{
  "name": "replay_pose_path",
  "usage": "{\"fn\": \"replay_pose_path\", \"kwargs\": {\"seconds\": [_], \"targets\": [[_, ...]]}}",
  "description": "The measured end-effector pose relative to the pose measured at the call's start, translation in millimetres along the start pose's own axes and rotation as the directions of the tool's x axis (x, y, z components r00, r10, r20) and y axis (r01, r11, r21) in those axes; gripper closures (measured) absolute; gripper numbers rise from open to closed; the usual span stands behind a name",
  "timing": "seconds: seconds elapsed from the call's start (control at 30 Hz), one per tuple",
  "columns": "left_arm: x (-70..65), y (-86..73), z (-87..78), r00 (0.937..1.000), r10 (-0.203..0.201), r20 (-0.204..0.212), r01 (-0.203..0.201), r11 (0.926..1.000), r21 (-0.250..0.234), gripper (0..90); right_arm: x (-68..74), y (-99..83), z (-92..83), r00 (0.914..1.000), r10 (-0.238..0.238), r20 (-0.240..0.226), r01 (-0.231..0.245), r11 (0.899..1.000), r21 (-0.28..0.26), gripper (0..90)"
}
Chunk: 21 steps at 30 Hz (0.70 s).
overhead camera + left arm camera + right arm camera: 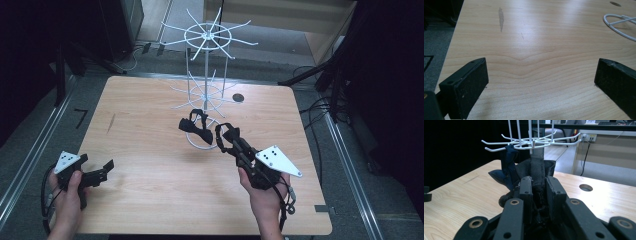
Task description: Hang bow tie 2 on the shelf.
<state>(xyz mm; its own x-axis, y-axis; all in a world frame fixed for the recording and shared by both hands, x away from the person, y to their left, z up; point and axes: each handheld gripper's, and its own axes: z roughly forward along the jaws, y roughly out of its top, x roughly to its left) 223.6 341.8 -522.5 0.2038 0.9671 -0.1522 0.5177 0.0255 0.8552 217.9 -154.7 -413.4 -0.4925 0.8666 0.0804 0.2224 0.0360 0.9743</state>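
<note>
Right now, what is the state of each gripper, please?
Left gripper: open, holding nothing, above the table.
Right gripper: closed on a black fabric item, near the white wire rack.

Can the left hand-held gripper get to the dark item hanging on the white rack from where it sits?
Probably yes. The left hand-held gripper stands open over bare table, with nothing between it and the dark item on the white rack.
</note>
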Motion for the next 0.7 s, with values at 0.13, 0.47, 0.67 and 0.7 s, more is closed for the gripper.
{"fn": "replay_pose_path", "kwargs": {"seconds": [0.13,0.47,0.67,0.7], "targets": [[-0.1,0.0,0.0,1.0,0.001,0.0,-0.001,1.0,0.0,0.0,2.3,4.4,-1.8,1.0,-0.003,-0.005,0.003,1.0,-0.012,77.3],[0.0,0.0,0.0,1.0,0.001,0.0,-0.001,1.0,0.001,0.0,5.8,10.2,-2.9,0.9998,-0.015,-0.011,0.015,1.0,-0.027,77.3],[0.0,0.0,-0.1,1.0,0.003,0.0,-0.003,1.0,0.002,0.0,8.1,13.5,-3.5,0.9996,-0.022,-0.015,0.021,0.999,-0.038,77.3],[0.1,0.0,-0.2,1.0,0.003,0.0,-0.003,1.0,0.002,0.0,8.9,15.1,-3.9,0.9996,-0.023,-0.017,0.022,0.999,-0.042,77.3]]}}
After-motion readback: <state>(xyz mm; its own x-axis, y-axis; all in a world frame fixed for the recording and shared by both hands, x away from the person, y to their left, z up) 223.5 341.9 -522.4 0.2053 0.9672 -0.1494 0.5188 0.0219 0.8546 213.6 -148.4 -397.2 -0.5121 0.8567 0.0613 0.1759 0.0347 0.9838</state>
